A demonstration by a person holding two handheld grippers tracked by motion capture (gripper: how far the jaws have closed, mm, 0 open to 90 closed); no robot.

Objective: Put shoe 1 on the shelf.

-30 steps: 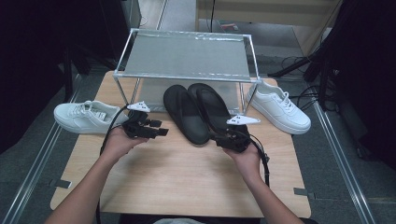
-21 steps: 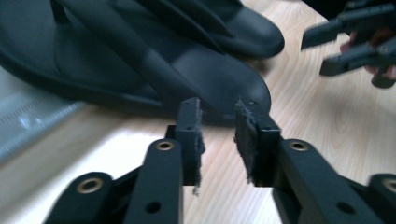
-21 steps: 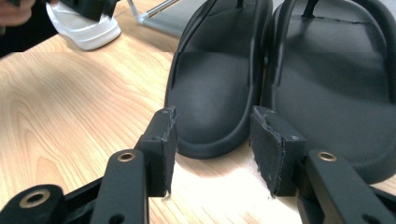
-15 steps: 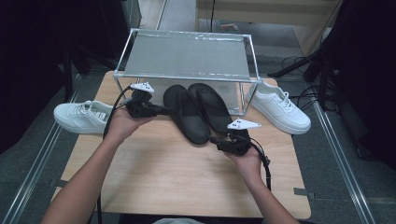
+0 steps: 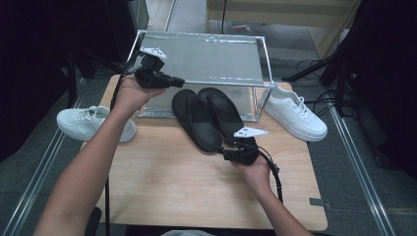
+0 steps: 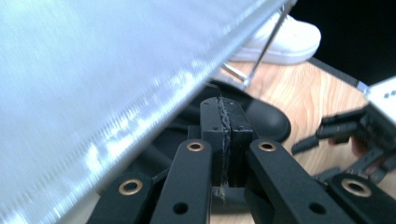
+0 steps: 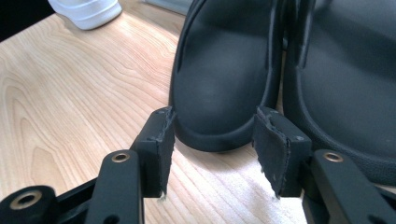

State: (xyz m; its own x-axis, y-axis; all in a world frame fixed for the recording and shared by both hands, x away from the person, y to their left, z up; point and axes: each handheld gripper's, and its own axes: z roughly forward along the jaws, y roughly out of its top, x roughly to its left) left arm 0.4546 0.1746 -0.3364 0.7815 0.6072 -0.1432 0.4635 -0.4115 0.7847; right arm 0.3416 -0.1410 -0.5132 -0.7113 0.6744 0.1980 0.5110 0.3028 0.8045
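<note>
With the left claw (image 5: 172, 81) clenched empty up by the clear rack (image 5: 196, 59), the right claw (image 7: 212, 140) stands released around the left black slipper's (image 7: 224, 79) near end on the tabletop (image 5: 162, 182), so clamping that heel comes next.

Rack (image 5: 201, 59) and sandals (image 5: 196, 118) crowd the back; front tabletop (image 5: 172, 191) open.

light came from overhead, w/ glare on the metal shelf top (image 5: 201, 59) and a bright wash across it in the left gripper view. surroundings far left & right stayed dark. wooden table (image 5: 162, 187) evenly lit, soft shadows under the black slippers (image 5: 209, 118). close jaws slightly blurred.
</note>
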